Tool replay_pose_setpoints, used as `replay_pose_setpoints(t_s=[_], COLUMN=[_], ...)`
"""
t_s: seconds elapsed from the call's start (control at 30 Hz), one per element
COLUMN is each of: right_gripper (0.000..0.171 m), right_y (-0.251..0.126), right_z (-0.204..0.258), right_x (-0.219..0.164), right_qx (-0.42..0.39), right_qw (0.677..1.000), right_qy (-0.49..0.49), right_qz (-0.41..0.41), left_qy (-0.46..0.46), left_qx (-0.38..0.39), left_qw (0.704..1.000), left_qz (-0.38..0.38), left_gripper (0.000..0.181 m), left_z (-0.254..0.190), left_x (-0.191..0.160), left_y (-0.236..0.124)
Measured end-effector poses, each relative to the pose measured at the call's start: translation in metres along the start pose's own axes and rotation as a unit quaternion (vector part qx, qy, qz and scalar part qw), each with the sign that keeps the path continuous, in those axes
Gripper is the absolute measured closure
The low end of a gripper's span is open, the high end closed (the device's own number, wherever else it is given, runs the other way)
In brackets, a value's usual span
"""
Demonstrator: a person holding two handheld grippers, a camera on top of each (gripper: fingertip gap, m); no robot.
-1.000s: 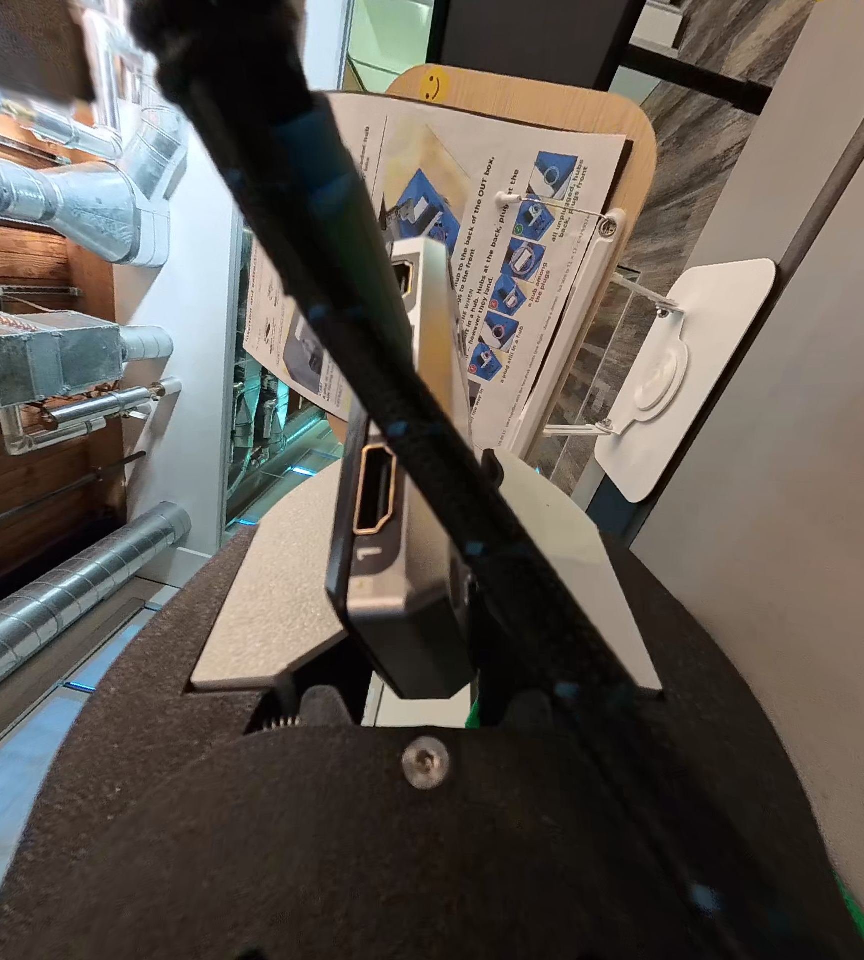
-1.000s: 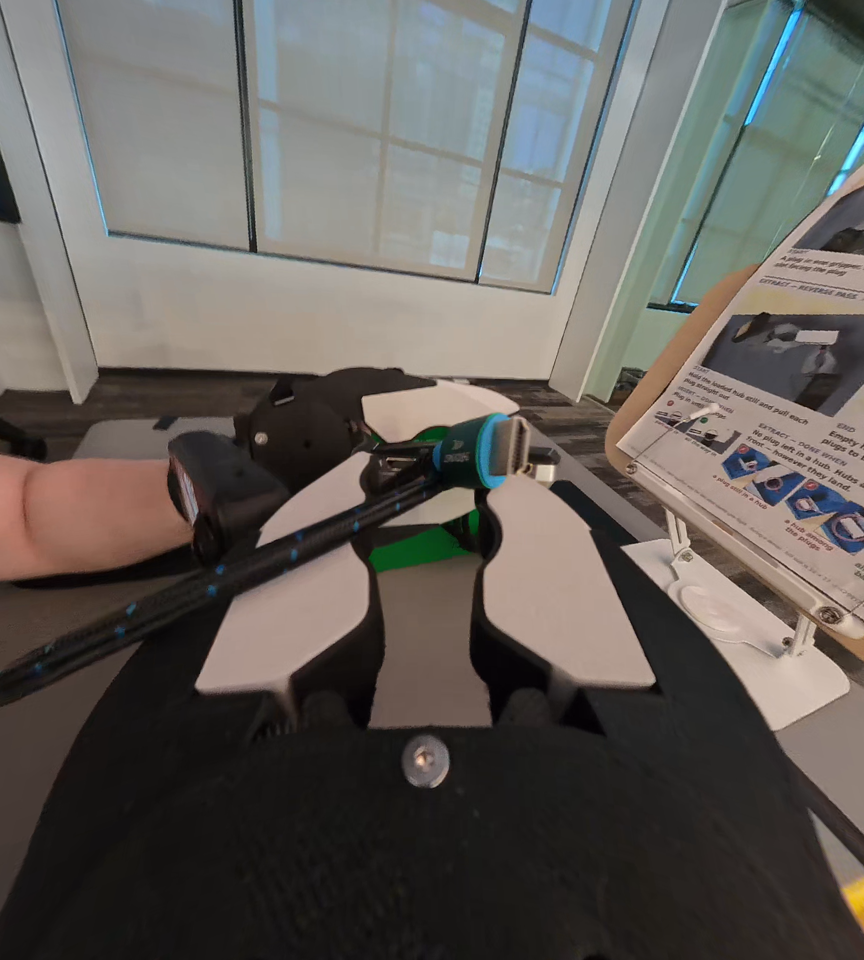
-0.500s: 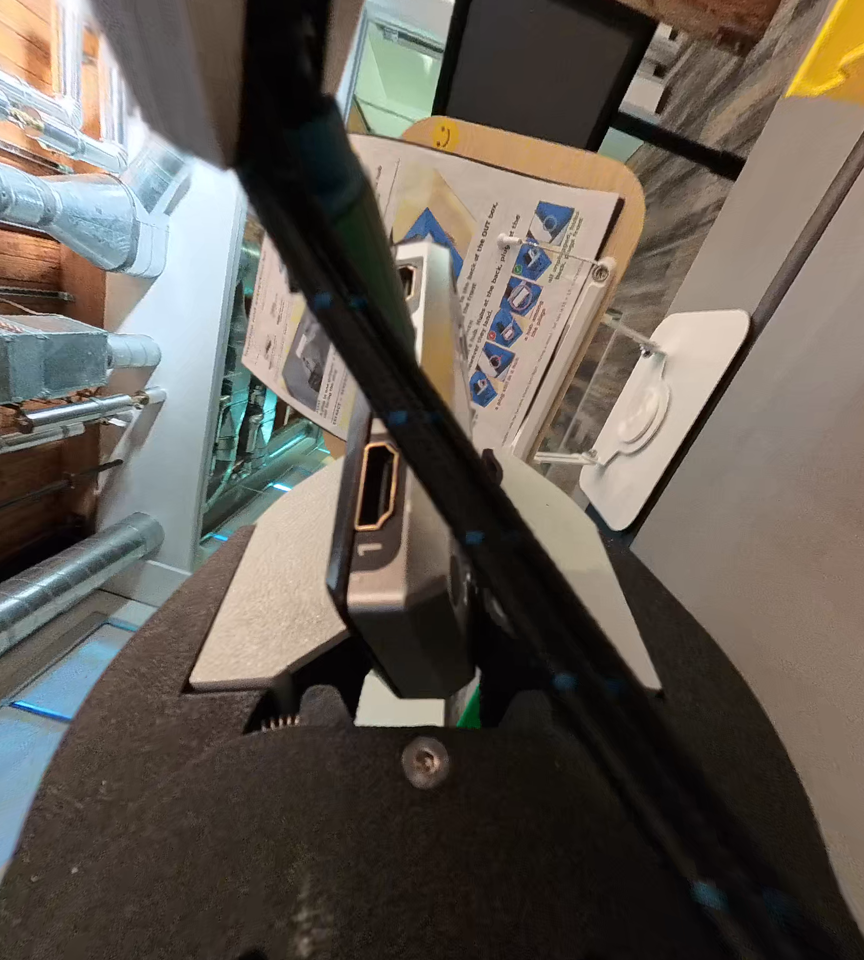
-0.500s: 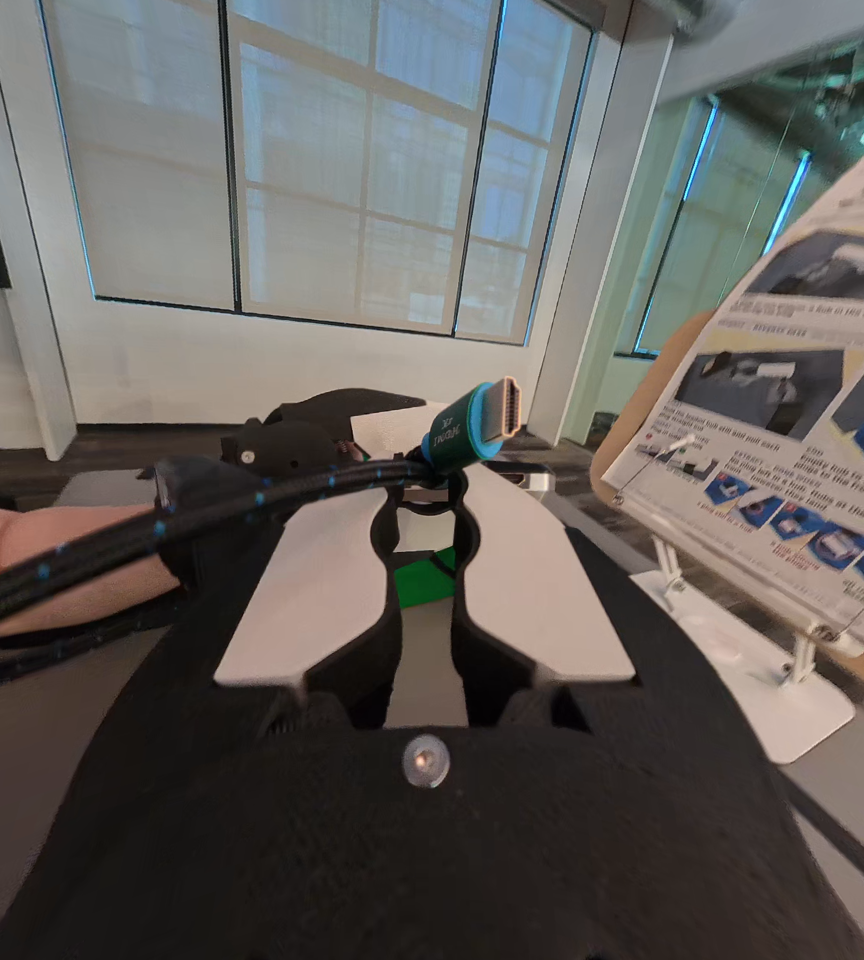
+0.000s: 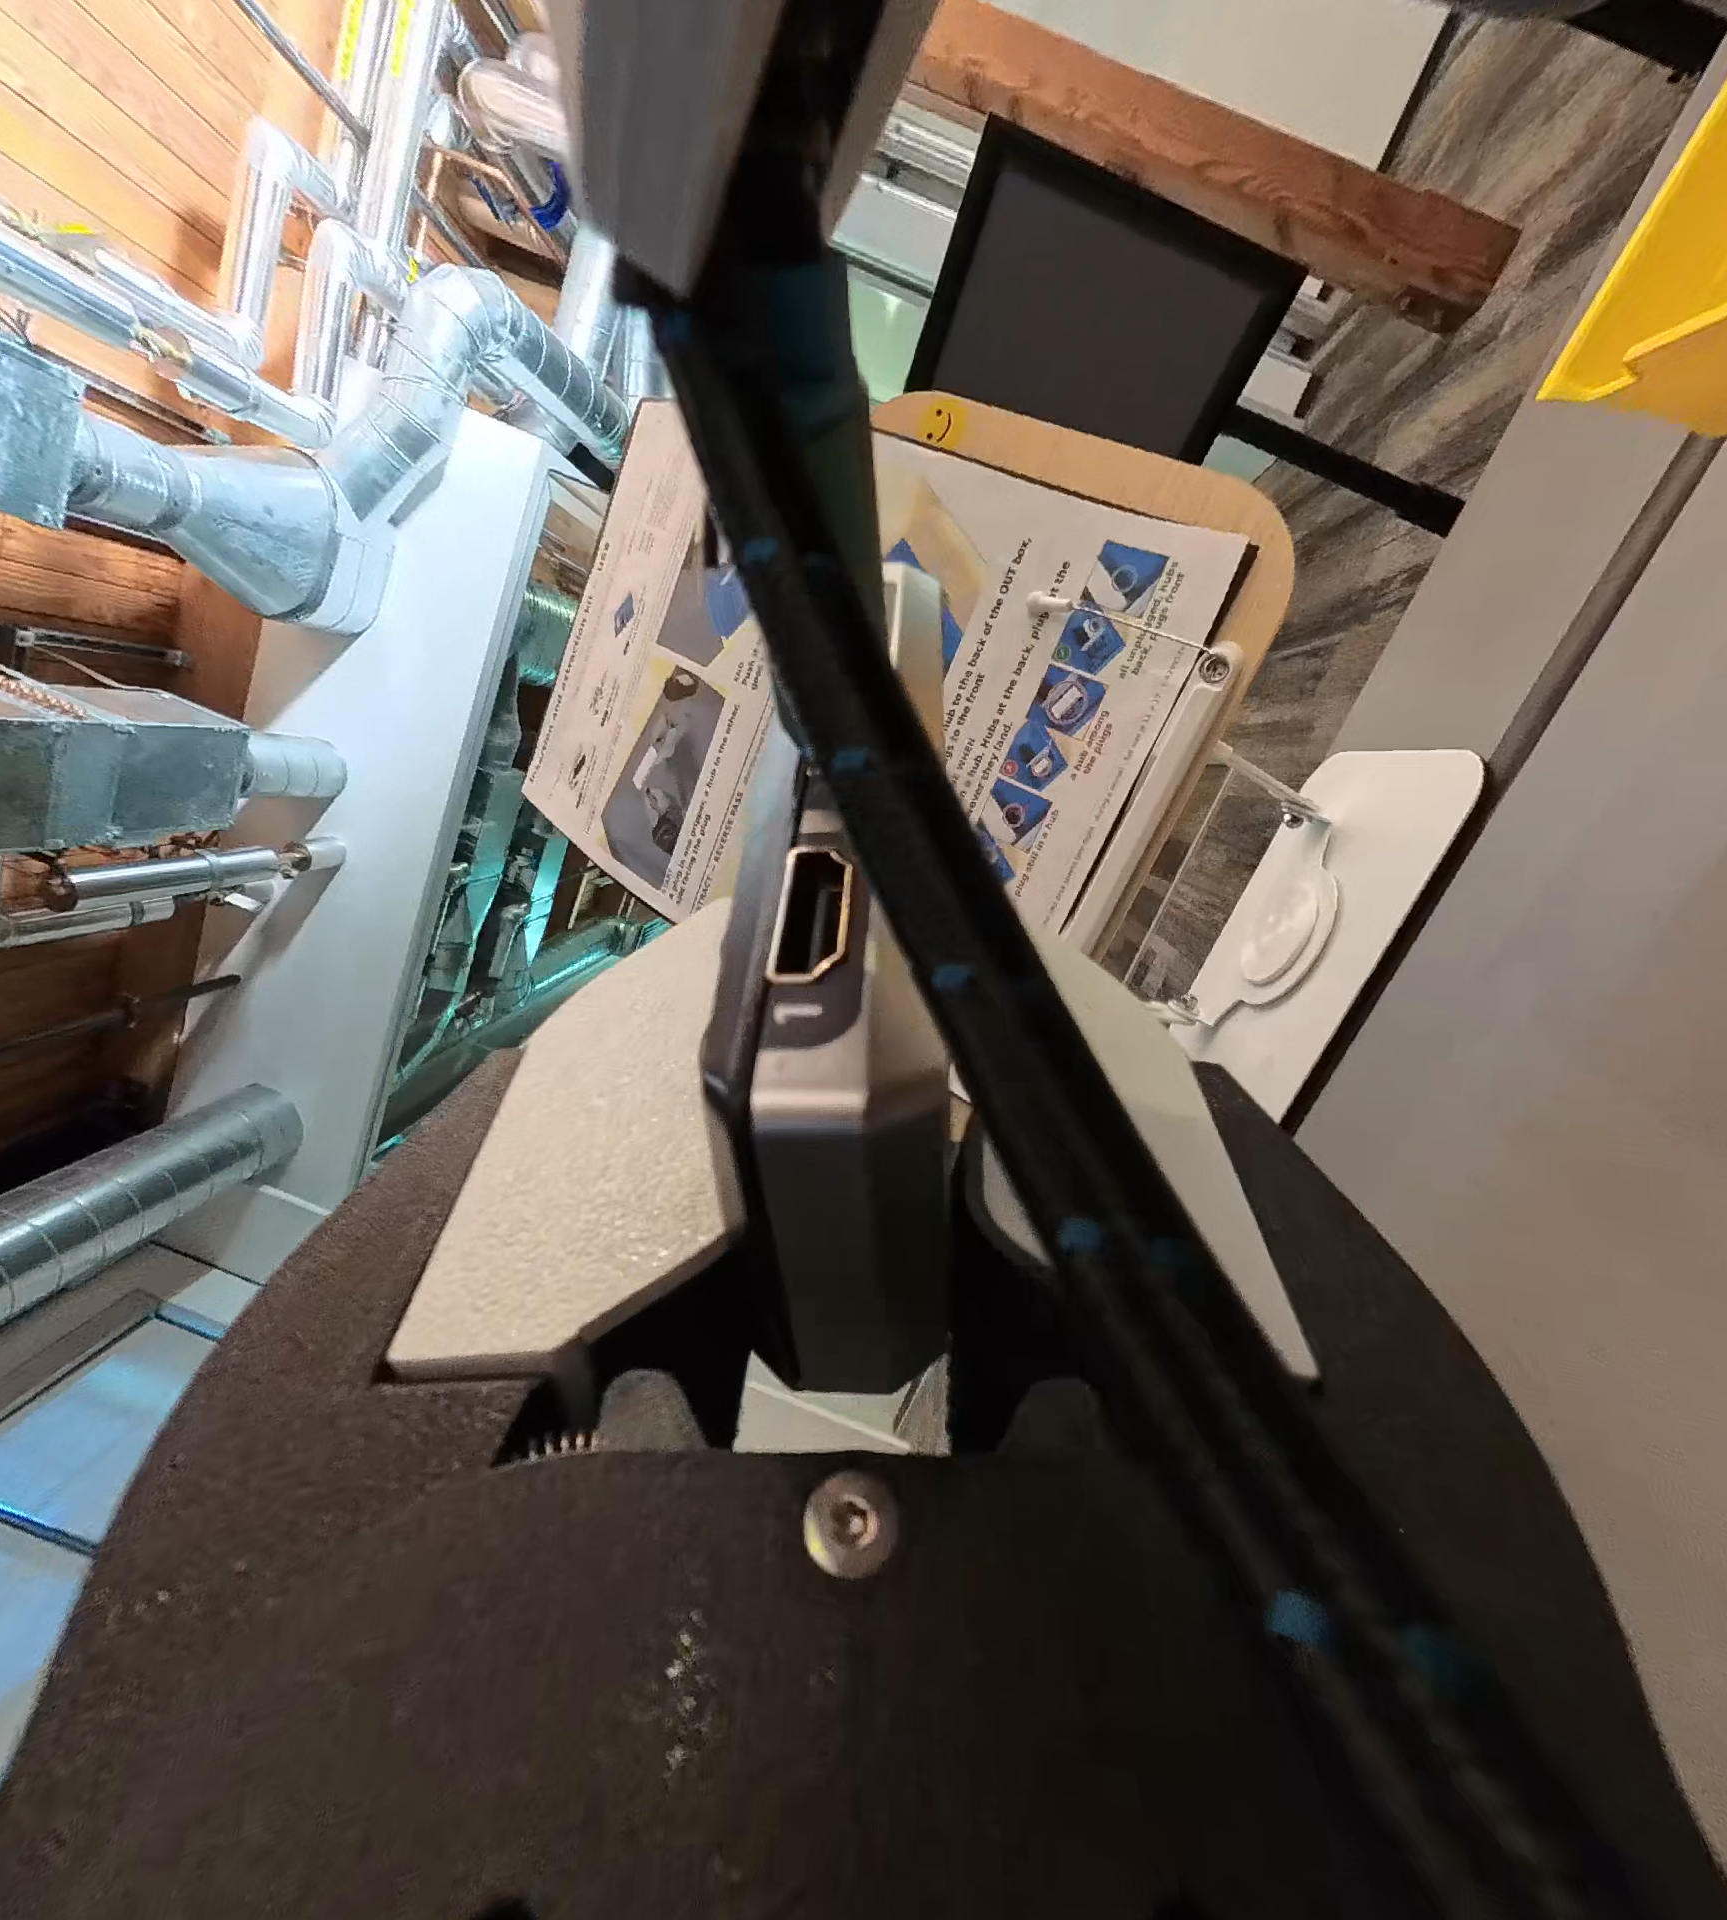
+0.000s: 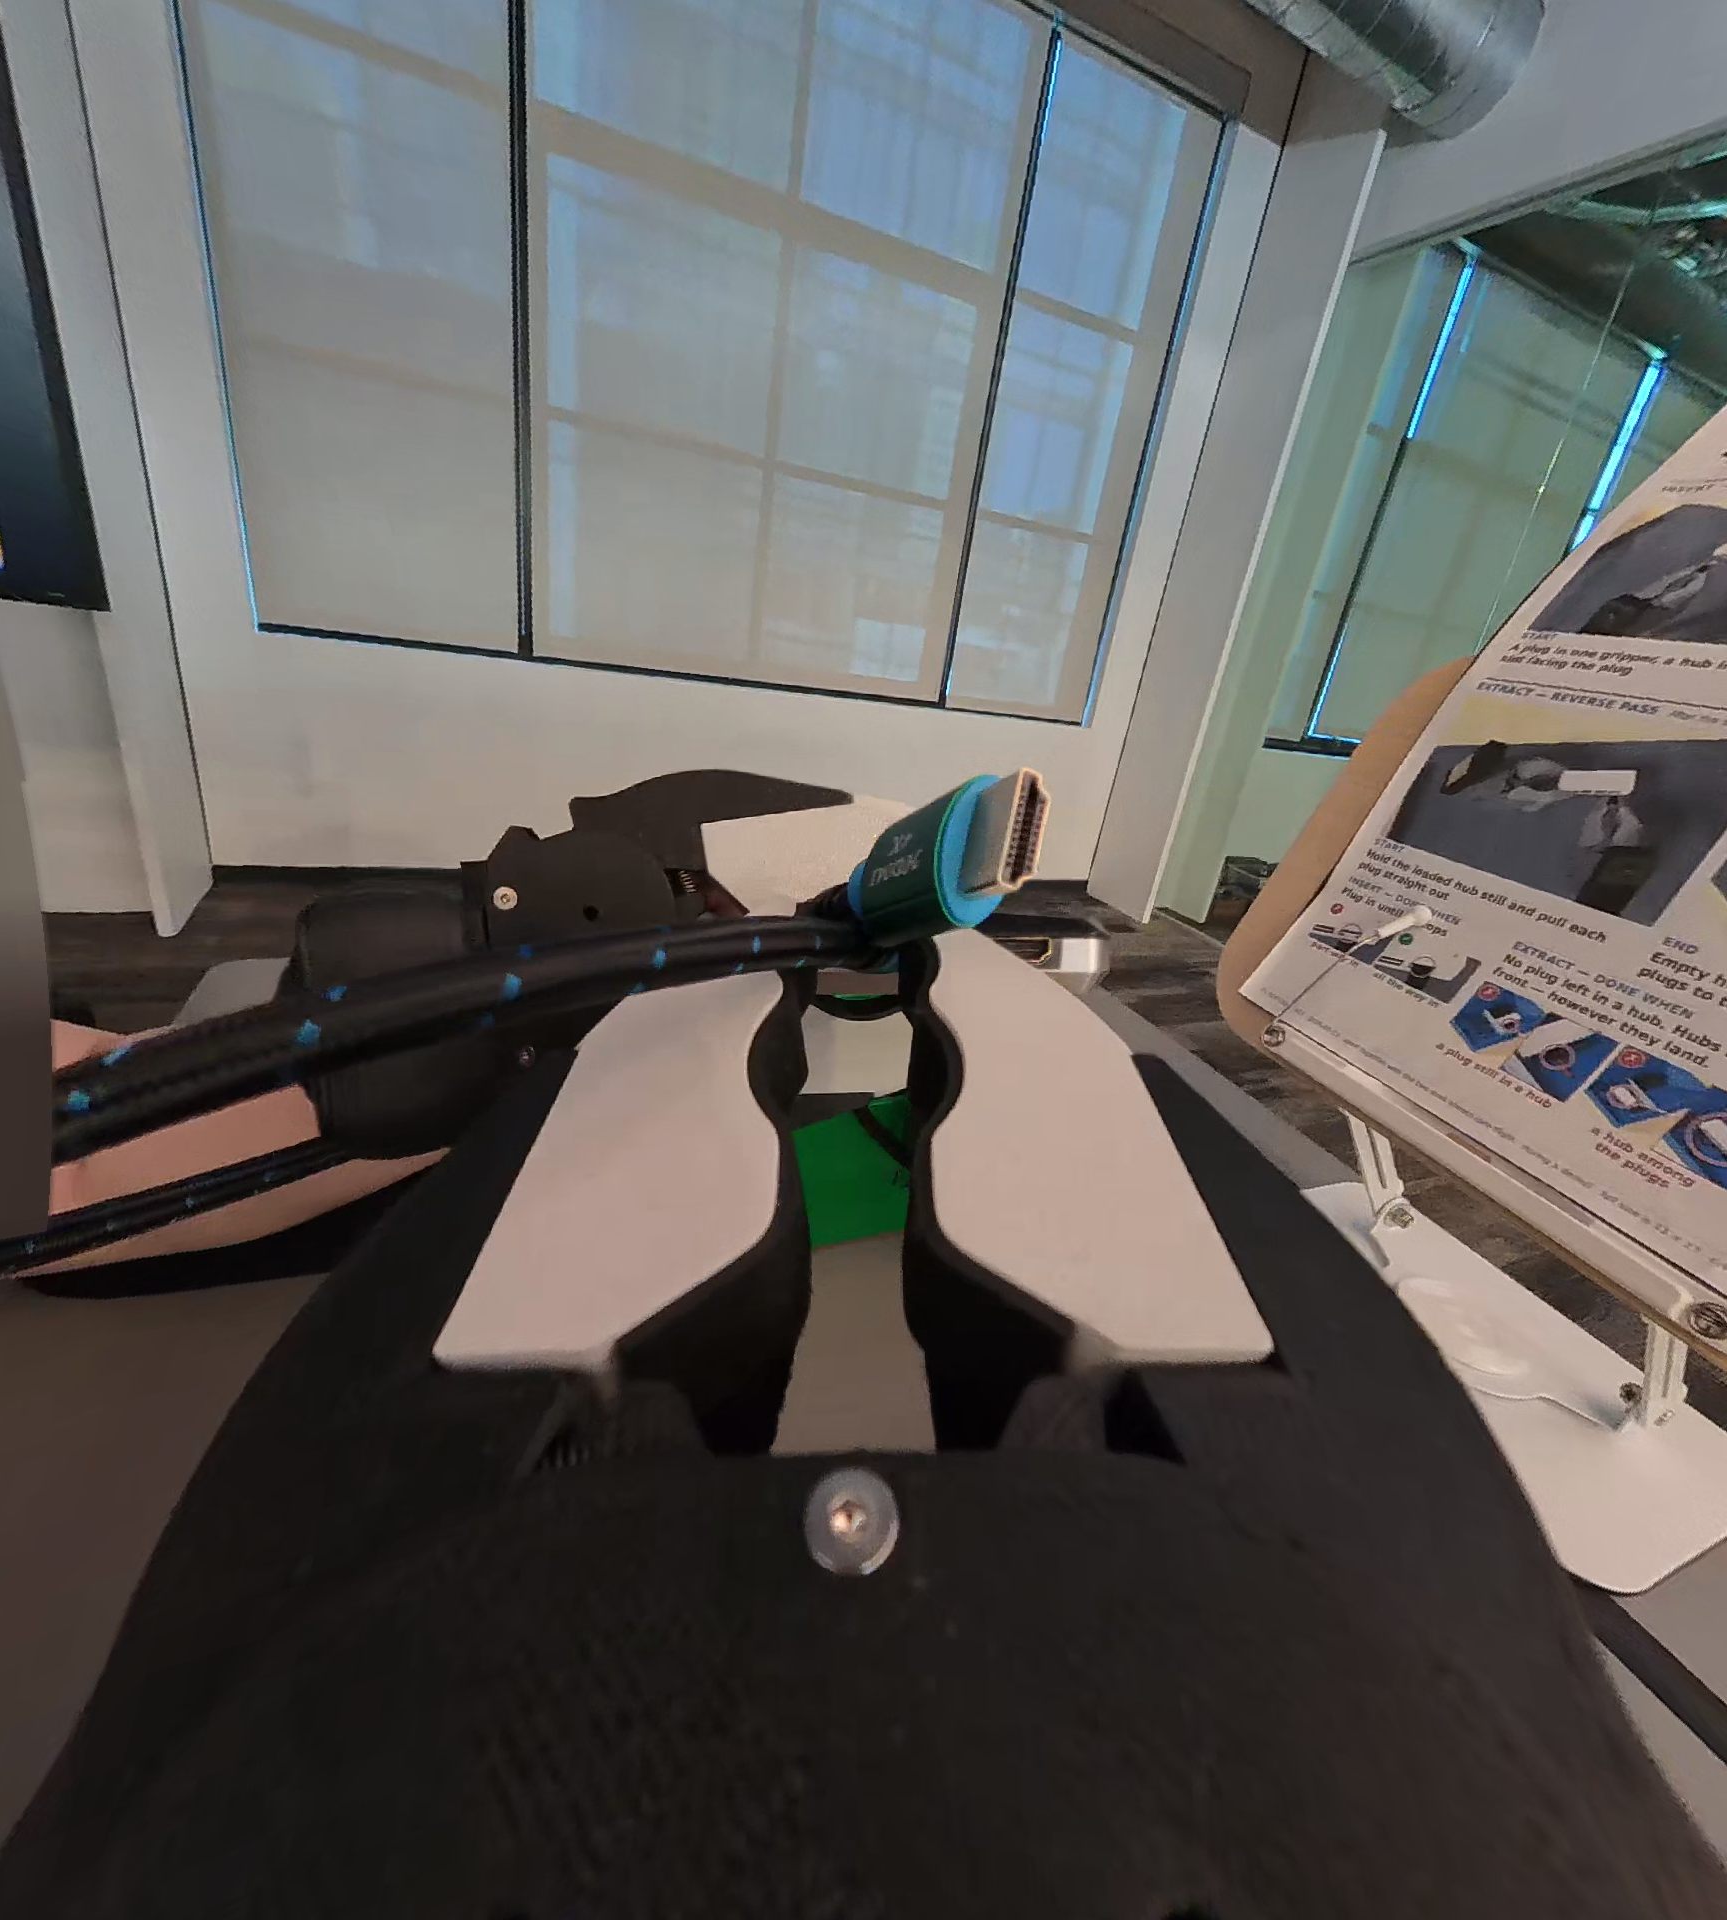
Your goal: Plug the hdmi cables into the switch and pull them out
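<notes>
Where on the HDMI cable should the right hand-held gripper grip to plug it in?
On the teal plug housing, from behind its cable end. The right hand-held gripper now pinches the braided cable just below, so the plug tilts up freely; gripping the housing's flat sides would likely steady the metal tip.

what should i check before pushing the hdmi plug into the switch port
1. Switch held firm in the left gripper: ok, the fingers are closed on its body.
2. Near port free: ok, nothing is plugged into it.
3. Plug held by the right gripper: not ok, the fingers pinch the cable just behind the plug, not the plug body.
4. Plug aimed at the port: not ok, it tilts up and right, away from the switch.
5. Cable clear of the port: not ok, it crosses right beside the port in the left wrist view.
6. Contacts undamaged: cannot tell.
</notes>
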State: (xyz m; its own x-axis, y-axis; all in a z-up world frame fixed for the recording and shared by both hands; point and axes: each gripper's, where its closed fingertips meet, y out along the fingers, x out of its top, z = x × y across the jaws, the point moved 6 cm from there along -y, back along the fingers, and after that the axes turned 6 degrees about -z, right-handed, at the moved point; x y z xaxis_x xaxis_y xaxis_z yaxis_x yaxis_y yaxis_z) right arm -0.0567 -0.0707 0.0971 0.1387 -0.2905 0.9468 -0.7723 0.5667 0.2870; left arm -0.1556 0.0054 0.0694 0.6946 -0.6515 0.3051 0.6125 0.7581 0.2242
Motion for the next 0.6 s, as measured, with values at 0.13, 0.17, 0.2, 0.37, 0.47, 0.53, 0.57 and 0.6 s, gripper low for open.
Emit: replay_pose_setpoints(t_s=[0.13,0.17,0.2,0.37,0.47,0.53,0.57,0.6], right_gripper=[0.155,0.155,0.155,0.155,0.155,0.155,0.155,0.155], right_y=[-0.003,-0.003,-0.004,-0.008,-0.010,-0.011,-0.011,-0.011], right_z=[-0.001,-0.001,-0.001,0.000,0.000,0.001,0.001,0.001], right_x=[0.001,0.002,0.003,0.007,0.009,0.010,0.010,0.010], right_qx=[0.021,0.028,0.034,0.066,0.074,0.080,0.082,0.082], right_qw=[1.000,0.999,0.999,0.997,0.997,0.997,0.996,0.996], right_qy=[0.014,0.018,0.022,0.028,0.026,0.021,0.021,0.020], right_qz=[0.000,-0.003,-0.006,-0.009,-0.006,-0.004,-0.003,-0.002], left_qy=[0.002,0.000,-0.003,-0.003,-0.001,0.003,0.007,0.009], left_qx=[0.003,0.001,0.005,0.009,0.009,0.014,0.016,0.015], left_qw=[1.000,0.999,0.999,0.997,0.996,0.995,0.995,0.995], left_qz=[-0.031,-0.045,-0.051,-0.082,-0.089,-0.100,-0.101,-0.099], left_gripper=[0.147,0.148,0.147,0.146,0.140,0.145,0.145,0.145], left_z=[-0.001,0.000,0.000,0.001,0.001,0.000,0.001,0.001], left_x=[0.006,0.009,0.011,0.020,0.024,0.026,0.027,0.027], left_y=[-0.004,-0.006,-0.008,-0.014,-0.016,-0.018,-0.019,-0.019])
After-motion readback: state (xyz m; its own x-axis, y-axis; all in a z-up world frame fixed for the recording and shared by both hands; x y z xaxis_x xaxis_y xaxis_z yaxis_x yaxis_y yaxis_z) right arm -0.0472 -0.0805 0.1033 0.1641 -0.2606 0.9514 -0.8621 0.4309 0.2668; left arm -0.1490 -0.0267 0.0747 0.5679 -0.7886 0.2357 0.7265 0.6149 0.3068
